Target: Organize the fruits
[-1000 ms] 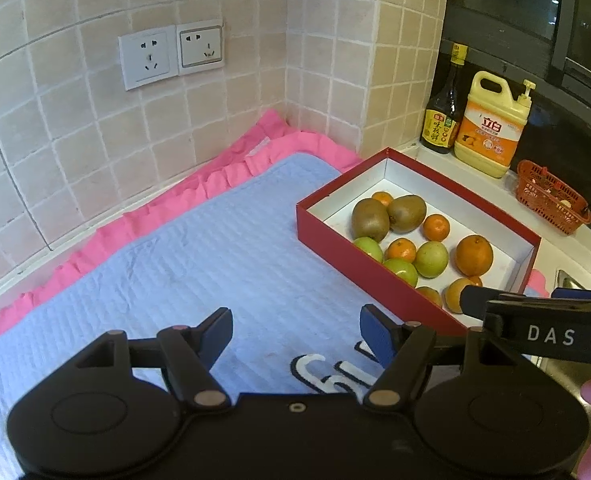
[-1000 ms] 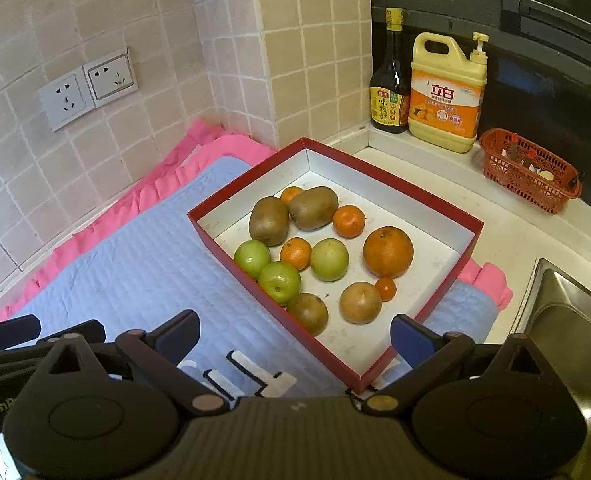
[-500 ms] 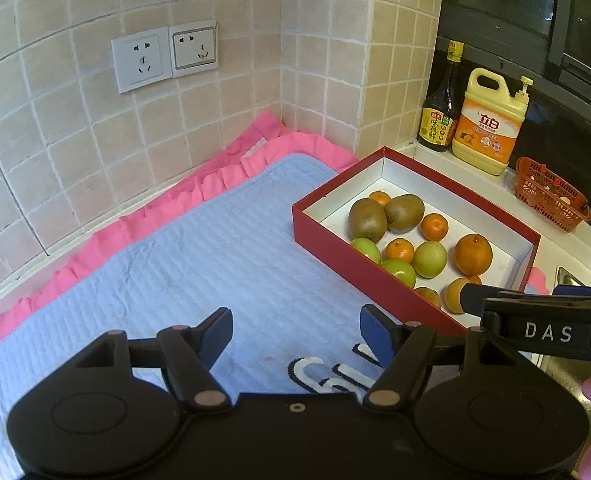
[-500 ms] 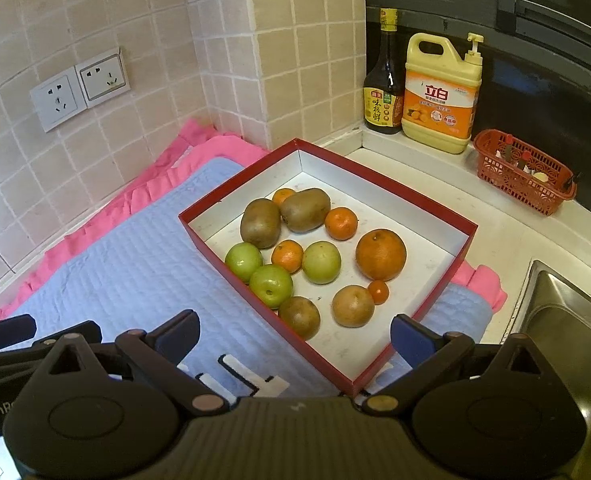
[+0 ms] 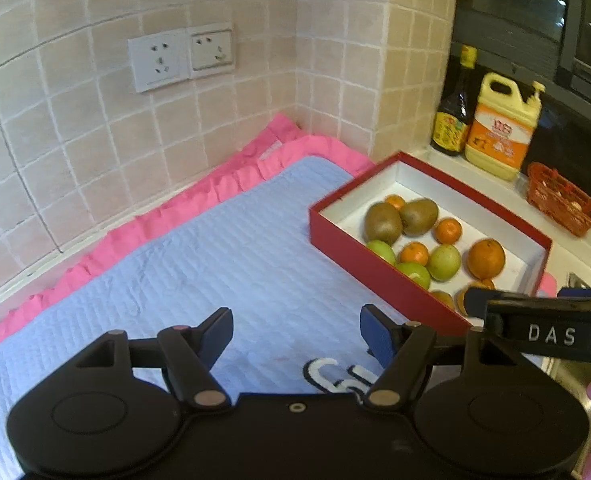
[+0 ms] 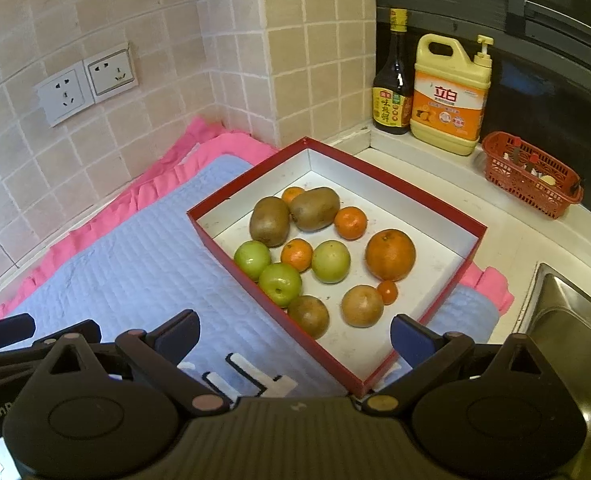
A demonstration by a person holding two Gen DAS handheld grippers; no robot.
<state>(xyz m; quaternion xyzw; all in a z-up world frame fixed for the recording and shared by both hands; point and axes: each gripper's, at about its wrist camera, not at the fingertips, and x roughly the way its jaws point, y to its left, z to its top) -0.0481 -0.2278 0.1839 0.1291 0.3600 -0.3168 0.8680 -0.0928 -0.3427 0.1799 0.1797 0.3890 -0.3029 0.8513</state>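
Fruit sits mixed in the red box (image 6: 447, 292), so the right gripper (image 6: 293, 334), fingers apart and empty like the left gripper (image 5: 295, 330), should drop toward twelve o'clock over one piece, closing gently.

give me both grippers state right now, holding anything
Left gripper: open, holding nothing, above the blue mat.
Right gripper: open, holding nothing, by the red box.
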